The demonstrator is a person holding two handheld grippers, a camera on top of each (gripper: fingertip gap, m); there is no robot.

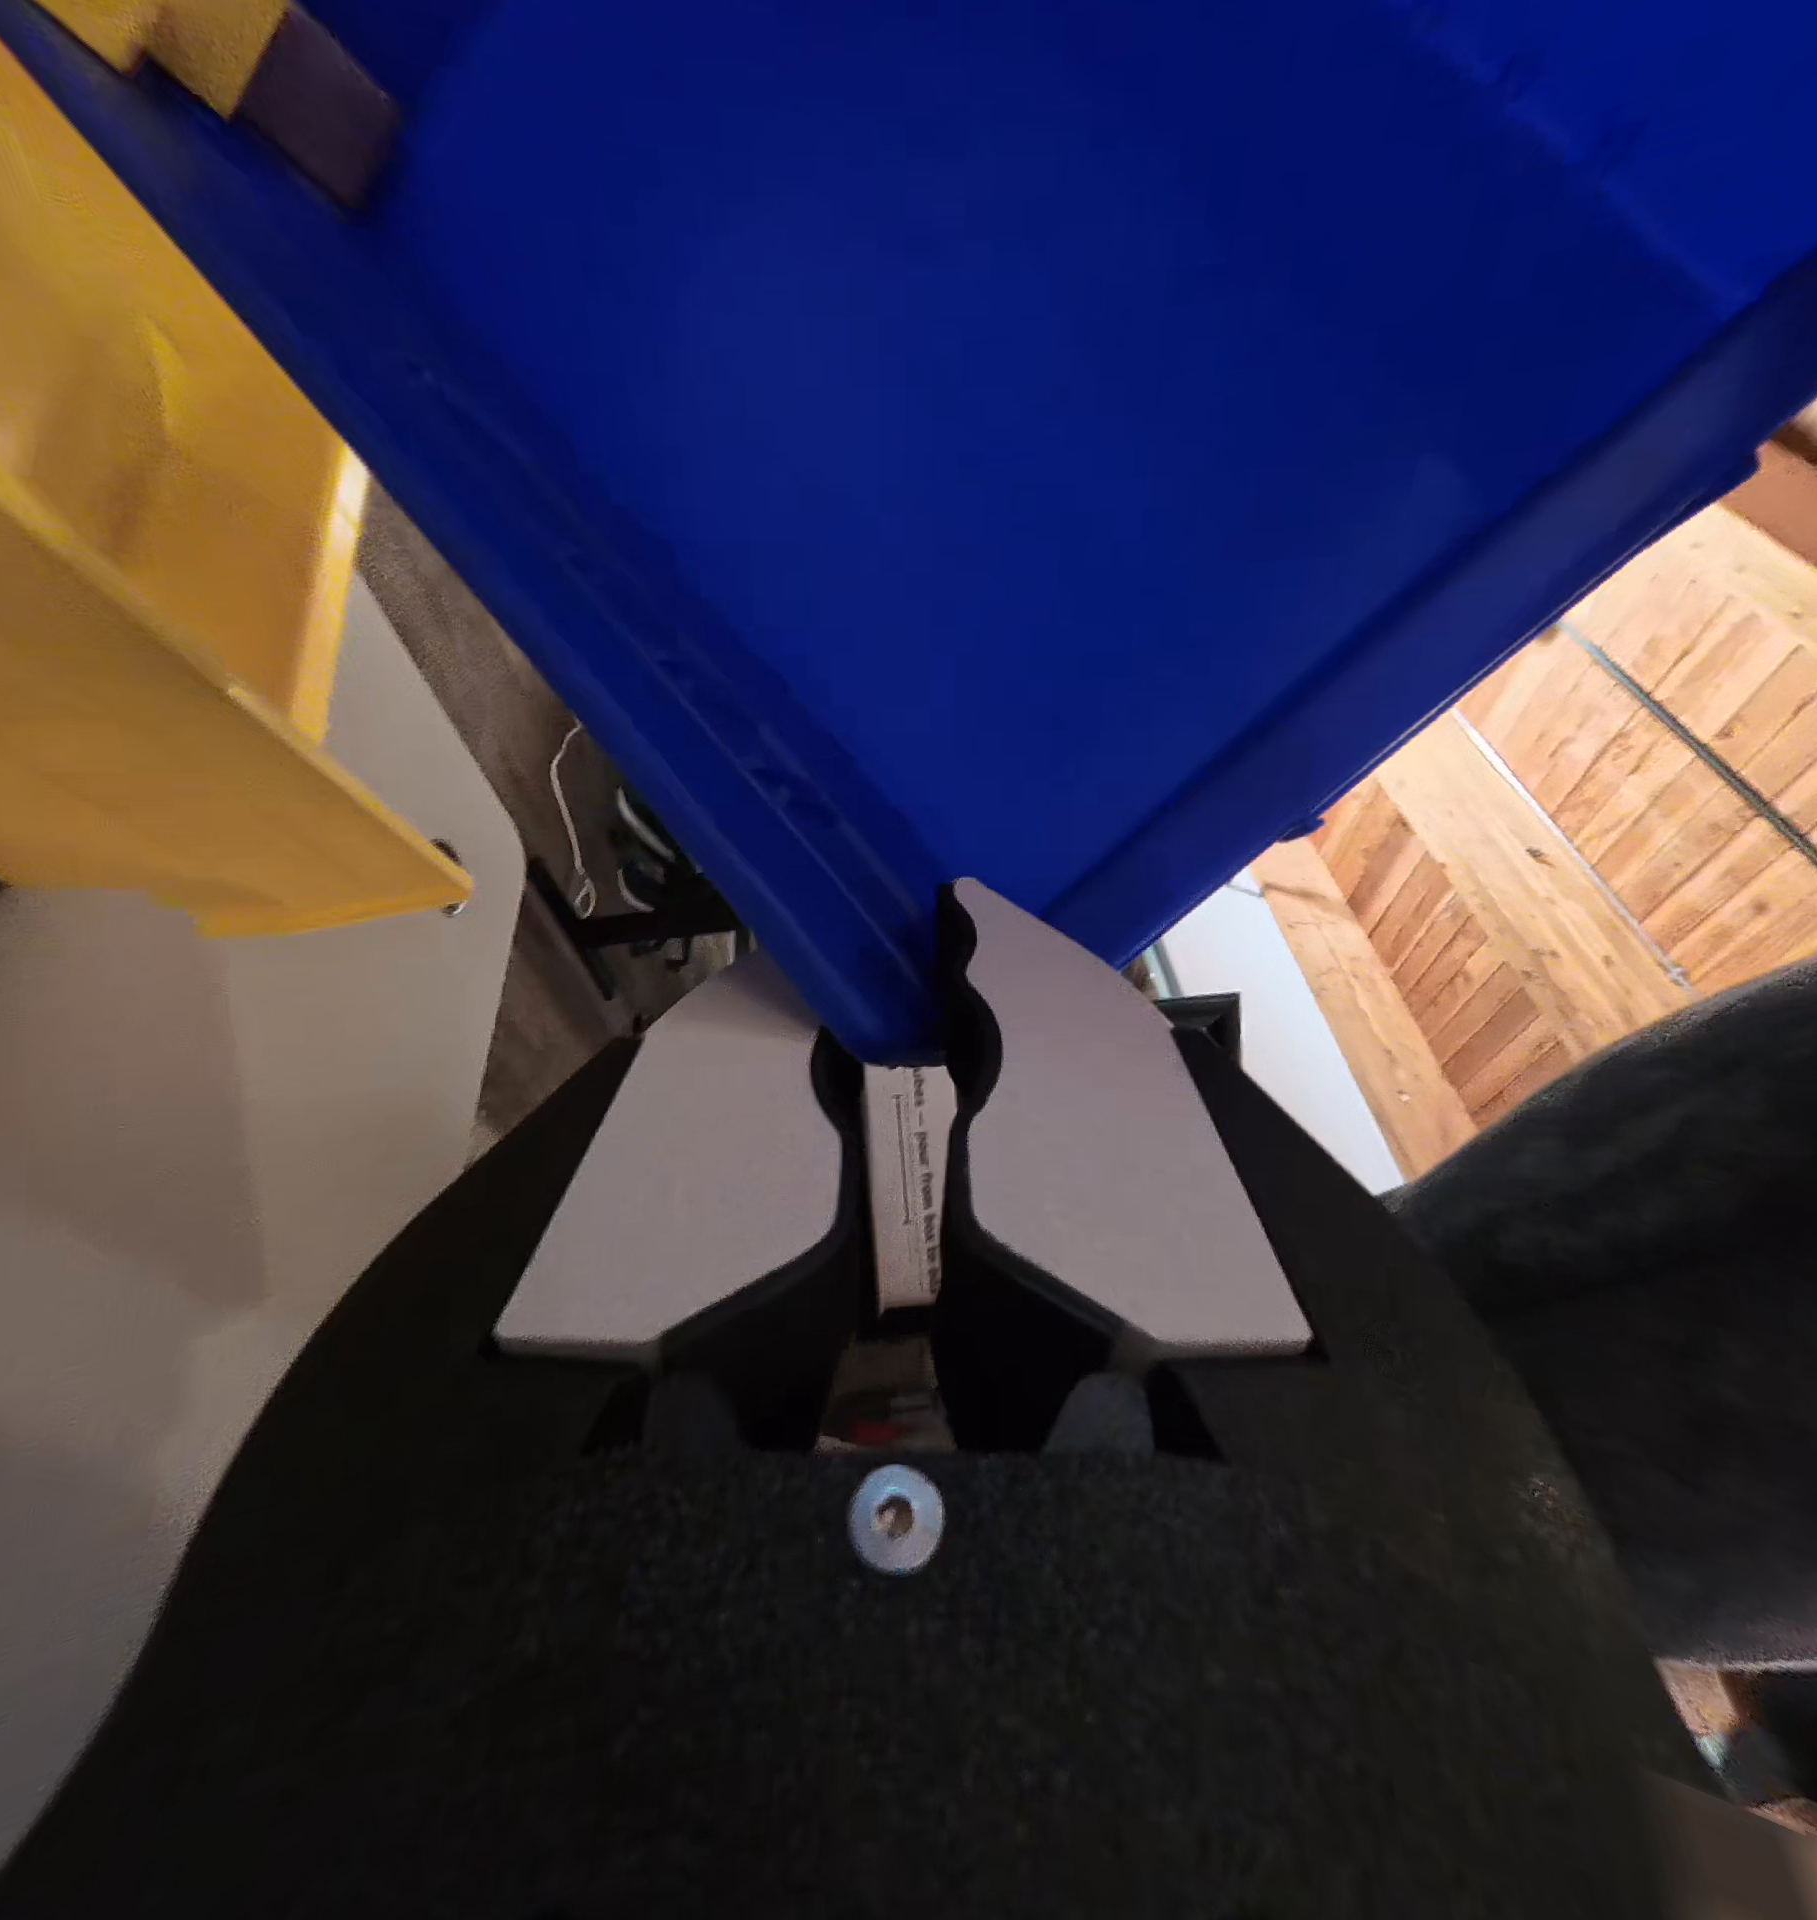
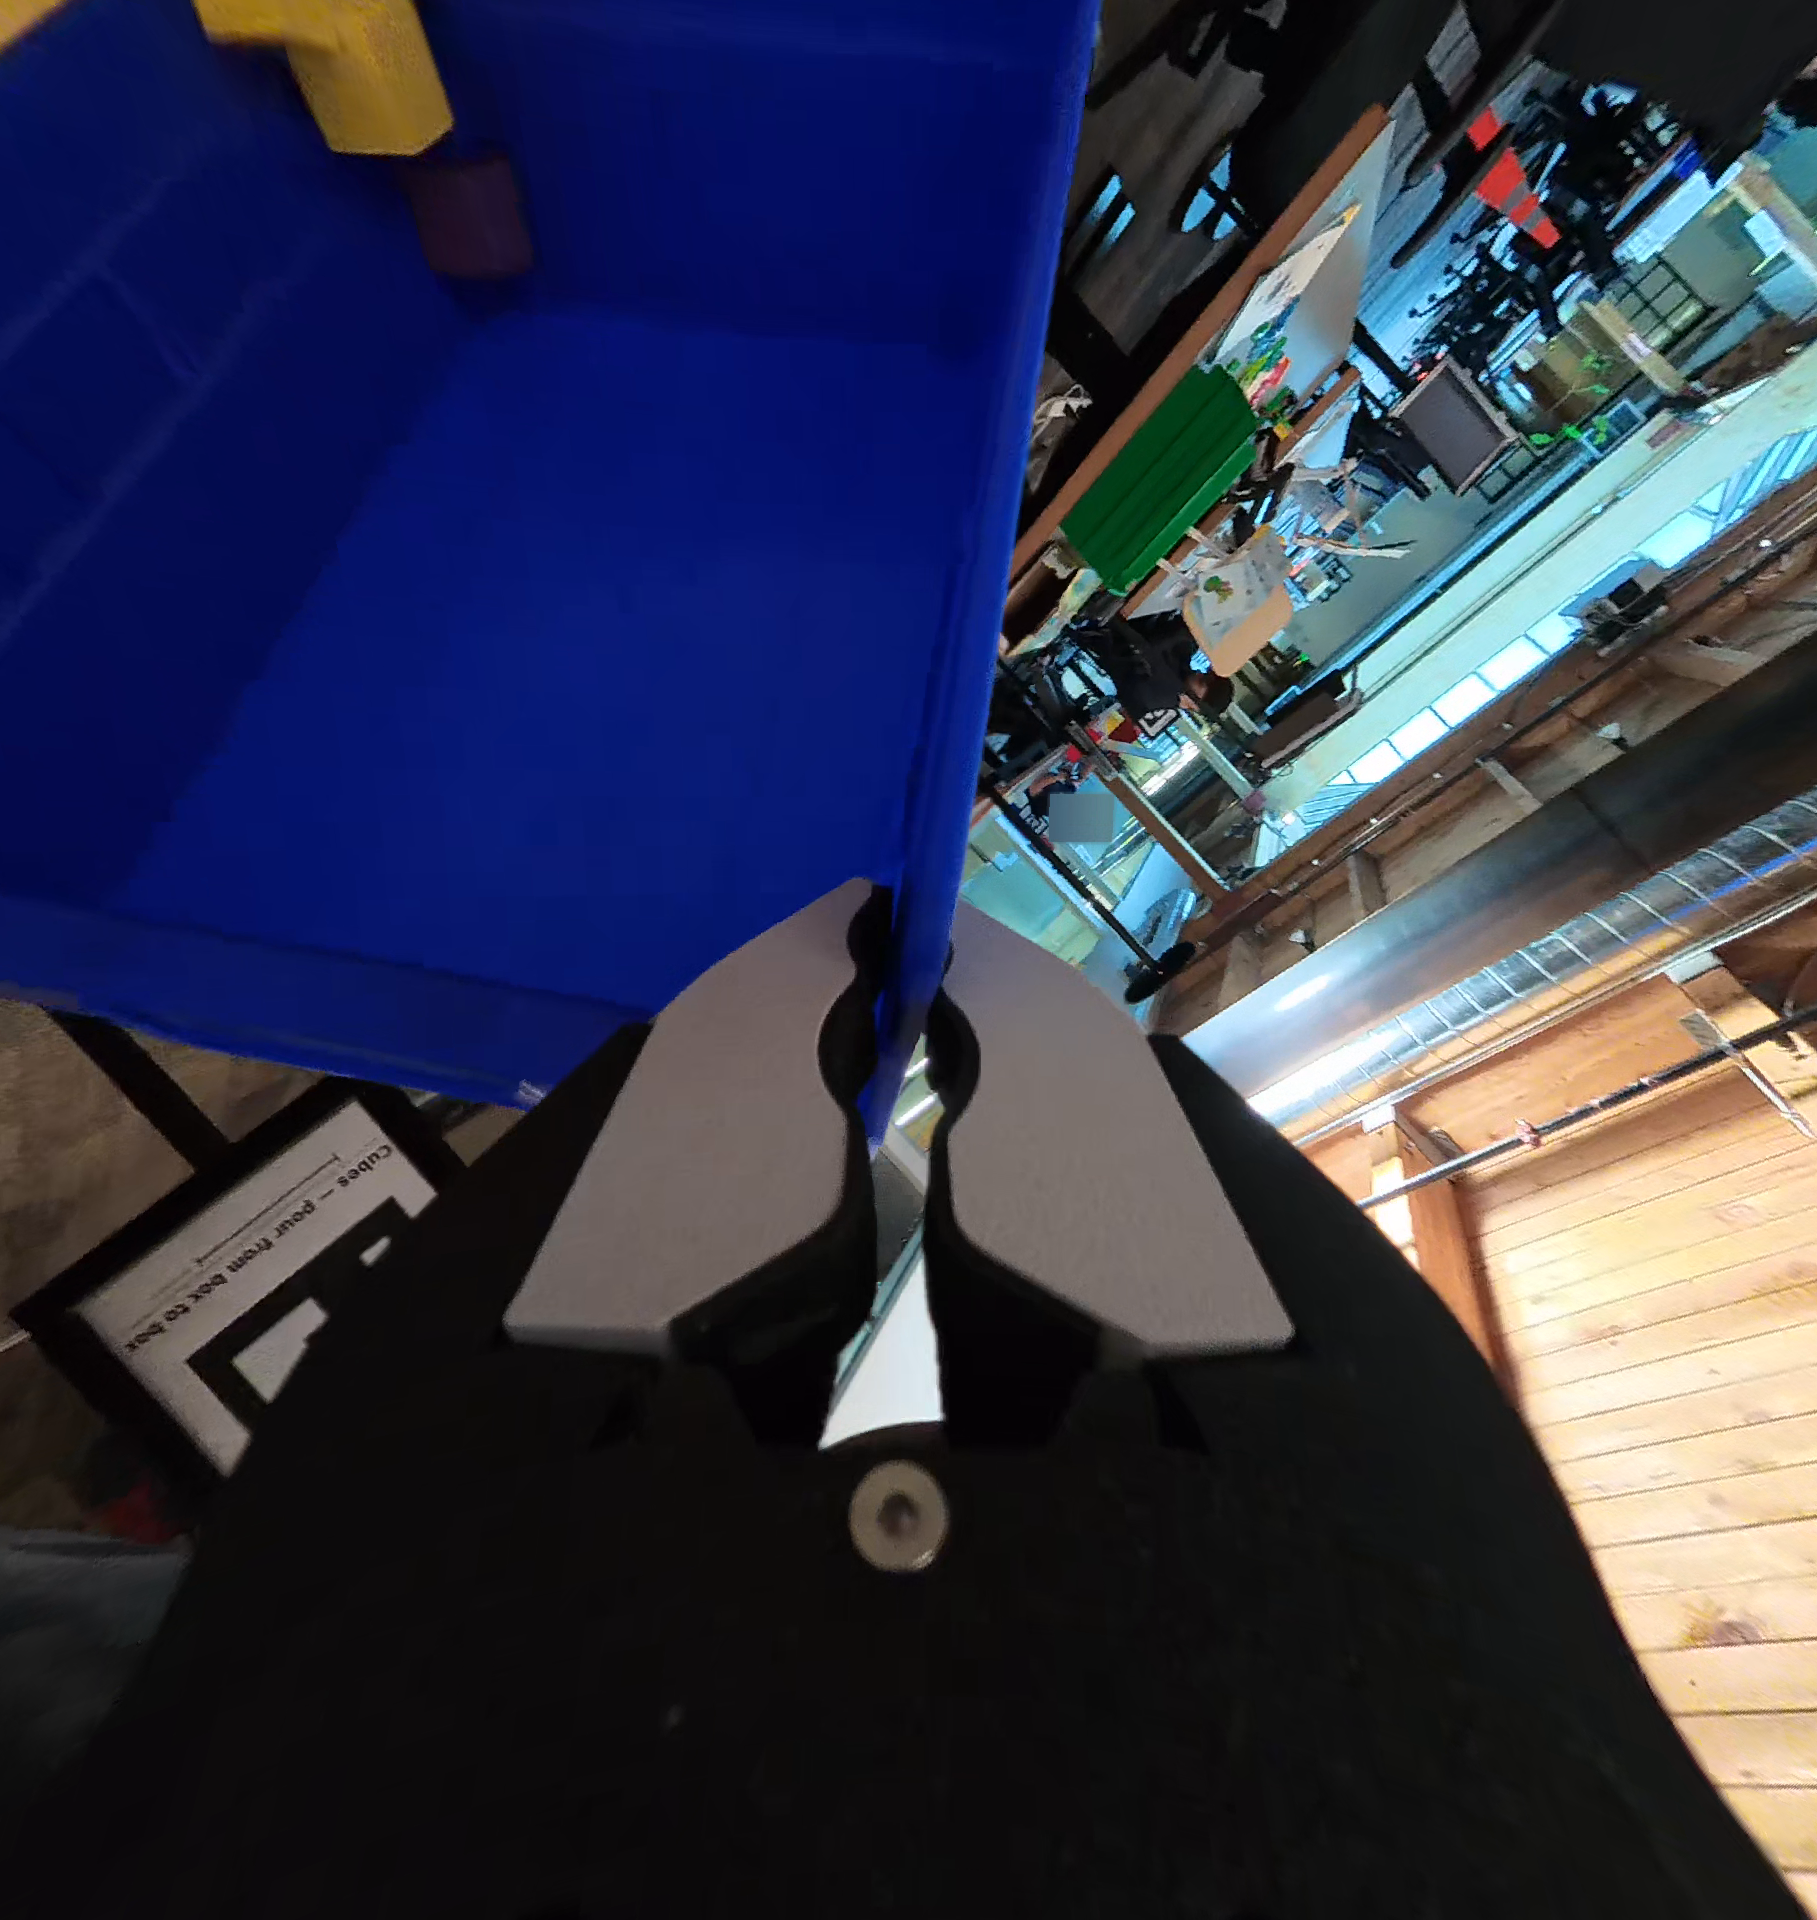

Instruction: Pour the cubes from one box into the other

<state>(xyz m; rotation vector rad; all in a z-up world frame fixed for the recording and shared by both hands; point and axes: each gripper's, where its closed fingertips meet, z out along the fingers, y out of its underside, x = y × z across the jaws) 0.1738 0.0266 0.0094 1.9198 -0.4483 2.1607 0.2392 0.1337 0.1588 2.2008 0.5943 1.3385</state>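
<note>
Blue box (image 1: 987, 468), tilted, is gripped at its rim by left gripper (image 1: 909, 1039) and right gripper (image 2: 899, 1029); yellow cube (image 2: 364, 83) and purple cube (image 2: 473, 213) lie at its far wall, above yellow box (image 1: 135, 644).

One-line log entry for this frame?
phase: pouring | left tongs: shut on blue box | right tongs: shut on blue box | yellow box: beside

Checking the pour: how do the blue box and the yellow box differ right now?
The blue box is lifted and tilted, both grippers' jaws clamped on its rim: left gripper, right gripper. The yellow box sits lower, beside it, ungripped. The blue box holds a yellow cube and a purple cube near its far end; the yellow box's inside is hidden. Both look like plastic bins.
</note>
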